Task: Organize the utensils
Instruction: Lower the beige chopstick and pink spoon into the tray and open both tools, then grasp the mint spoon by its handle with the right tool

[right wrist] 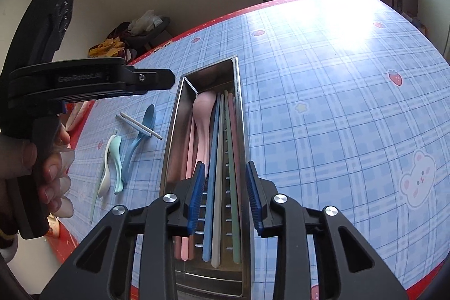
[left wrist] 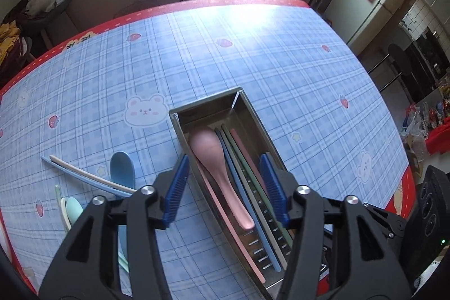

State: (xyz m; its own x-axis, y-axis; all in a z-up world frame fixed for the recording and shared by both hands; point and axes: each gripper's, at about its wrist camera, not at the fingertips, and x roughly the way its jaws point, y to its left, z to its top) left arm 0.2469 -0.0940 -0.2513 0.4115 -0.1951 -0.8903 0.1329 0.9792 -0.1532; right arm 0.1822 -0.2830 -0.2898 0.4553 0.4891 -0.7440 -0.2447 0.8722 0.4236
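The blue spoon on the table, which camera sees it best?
The right wrist view: the blue spoon shows whole there, bowl to handle, lying left of the metal tray with two sticks across it. In the left wrist view only its bowl shows clearly; the left claw hides most of the handle.

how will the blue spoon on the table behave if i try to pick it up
The blue spoon looks like stiff, light plastic, so it should lift without bending. Its rounded bowl and smooth surface may let it rock or slip between the pads. Two chopsticks lie across its handle, so lifting it will probably drag or roll them.
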